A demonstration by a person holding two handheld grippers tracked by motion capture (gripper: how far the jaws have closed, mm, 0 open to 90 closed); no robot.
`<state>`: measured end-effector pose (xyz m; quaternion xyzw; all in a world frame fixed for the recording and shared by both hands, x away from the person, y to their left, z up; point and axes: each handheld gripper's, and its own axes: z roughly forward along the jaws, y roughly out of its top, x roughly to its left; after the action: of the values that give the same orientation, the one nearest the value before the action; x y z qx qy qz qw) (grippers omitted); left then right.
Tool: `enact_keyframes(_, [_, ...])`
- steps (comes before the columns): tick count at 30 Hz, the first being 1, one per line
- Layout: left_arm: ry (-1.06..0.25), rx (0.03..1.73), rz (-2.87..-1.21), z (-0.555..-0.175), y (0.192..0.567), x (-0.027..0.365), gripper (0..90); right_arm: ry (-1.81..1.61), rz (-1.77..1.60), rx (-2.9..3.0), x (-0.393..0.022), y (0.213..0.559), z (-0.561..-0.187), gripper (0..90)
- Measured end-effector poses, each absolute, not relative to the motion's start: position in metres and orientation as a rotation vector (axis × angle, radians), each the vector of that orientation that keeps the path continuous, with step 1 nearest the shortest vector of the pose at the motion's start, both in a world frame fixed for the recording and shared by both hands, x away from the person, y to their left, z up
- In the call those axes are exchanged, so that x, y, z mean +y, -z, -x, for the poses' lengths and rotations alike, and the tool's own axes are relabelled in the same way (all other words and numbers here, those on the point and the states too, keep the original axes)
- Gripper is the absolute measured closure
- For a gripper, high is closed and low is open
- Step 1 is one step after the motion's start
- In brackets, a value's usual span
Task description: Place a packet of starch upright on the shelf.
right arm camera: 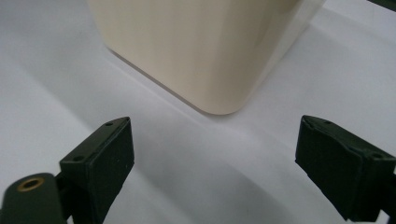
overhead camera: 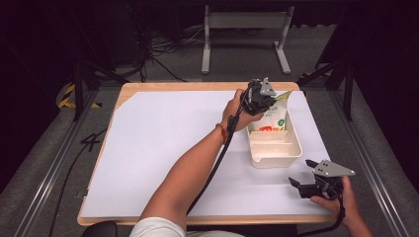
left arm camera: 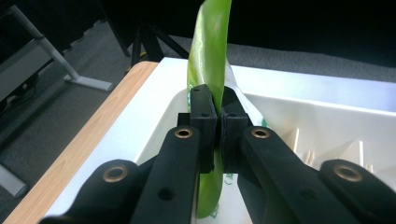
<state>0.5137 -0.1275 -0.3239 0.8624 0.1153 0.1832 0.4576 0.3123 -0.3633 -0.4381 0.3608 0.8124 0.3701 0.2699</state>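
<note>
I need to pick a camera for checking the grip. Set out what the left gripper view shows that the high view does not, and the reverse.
Left gripper view alone: the jaws pressed shut on the green edge of the pouch, and thin sticks in the tray.

High view alone: the right gripper, jaws apart, on the white sheet near the tray's corner, and the pouch's printed front.

Both: left gripper, pouch, tray, wooden table edge.
</note>
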Motion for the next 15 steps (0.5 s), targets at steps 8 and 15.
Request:
enact_keyframes(8, [-0.436,0.267,-2.158,-0.5114,0.3304,-0.1323,86.4,-0.997,-0.969,2.19,-0.363,0.4382,-0.3123,11.4])
enact_keyframes(15, [-0.444,0.27,-2.164,-0.5107,0.328,-0.1299,85.0,-0.998,-0.97,2.193,-0.363,0.4385,-0.3124,11.4])
